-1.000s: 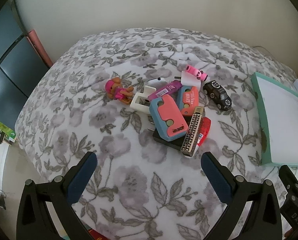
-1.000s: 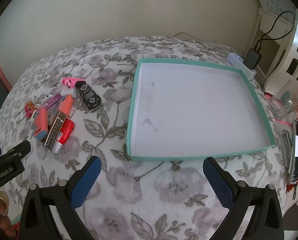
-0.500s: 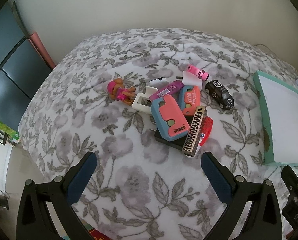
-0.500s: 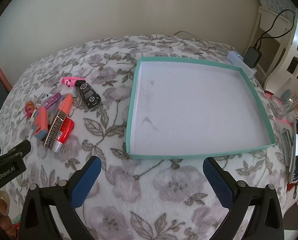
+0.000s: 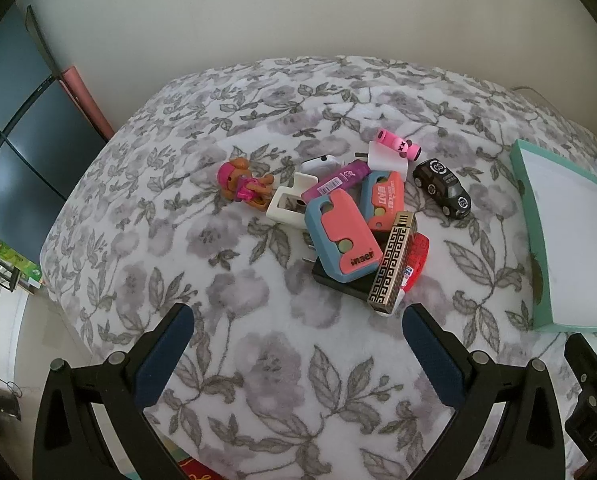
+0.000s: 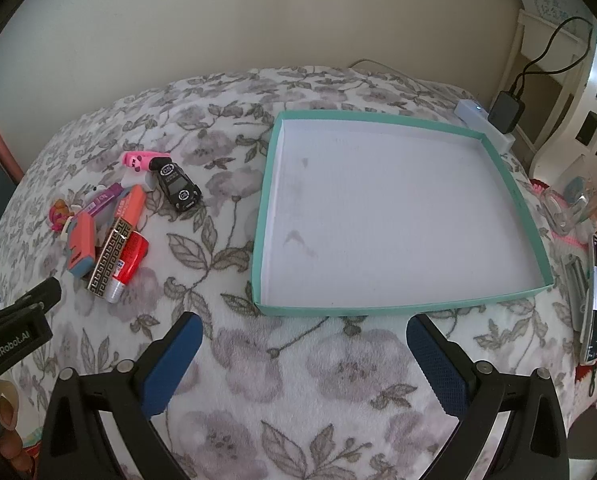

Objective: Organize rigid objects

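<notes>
Both our left gripper [image 5: 298, 320] and right gripper [image 6: 302, 330] gape empty, so we should pick the pile's [image 5: 352, 216] outliers first (black car [image 5: 442, 193]), then the teal tray [image 6: 258, 232].

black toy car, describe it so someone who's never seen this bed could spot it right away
On the flowered blanket, a pile of small toys lies to the left of the teal tray. The black toy car sits at the pile's edge nearest the tray, just below the pink tube. It is the only black thing with wheels, with a white round logo on its roof, among pink, coral and blue pieces.
</notes>
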### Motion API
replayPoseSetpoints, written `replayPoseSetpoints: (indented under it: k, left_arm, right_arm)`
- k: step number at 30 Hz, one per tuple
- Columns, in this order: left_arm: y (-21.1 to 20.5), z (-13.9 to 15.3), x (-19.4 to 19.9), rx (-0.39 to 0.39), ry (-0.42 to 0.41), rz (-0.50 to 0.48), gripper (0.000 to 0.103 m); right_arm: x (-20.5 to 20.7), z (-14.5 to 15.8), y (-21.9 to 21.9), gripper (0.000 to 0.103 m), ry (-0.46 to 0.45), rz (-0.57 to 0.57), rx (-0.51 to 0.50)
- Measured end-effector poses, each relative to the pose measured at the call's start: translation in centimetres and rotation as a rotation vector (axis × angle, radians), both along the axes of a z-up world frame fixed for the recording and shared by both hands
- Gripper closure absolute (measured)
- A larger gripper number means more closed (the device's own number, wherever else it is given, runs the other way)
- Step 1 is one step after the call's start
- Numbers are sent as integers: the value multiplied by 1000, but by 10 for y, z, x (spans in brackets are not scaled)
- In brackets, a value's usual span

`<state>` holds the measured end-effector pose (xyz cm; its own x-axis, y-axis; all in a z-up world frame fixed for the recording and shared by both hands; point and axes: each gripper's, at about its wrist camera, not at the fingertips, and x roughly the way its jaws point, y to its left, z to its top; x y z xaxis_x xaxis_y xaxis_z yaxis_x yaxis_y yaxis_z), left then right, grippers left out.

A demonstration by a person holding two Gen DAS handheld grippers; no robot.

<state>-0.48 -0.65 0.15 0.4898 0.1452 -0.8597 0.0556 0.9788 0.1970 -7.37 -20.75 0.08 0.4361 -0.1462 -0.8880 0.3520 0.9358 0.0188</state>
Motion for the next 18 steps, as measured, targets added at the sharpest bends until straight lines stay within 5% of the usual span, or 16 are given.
replayPoseSetpoints:
  k: [18]
  left_arm:
    - [1, -4, 1, 12, 4, 0, 0]
  right_arm:
    - [1, -2, 1, 0, 10, 4, 5]
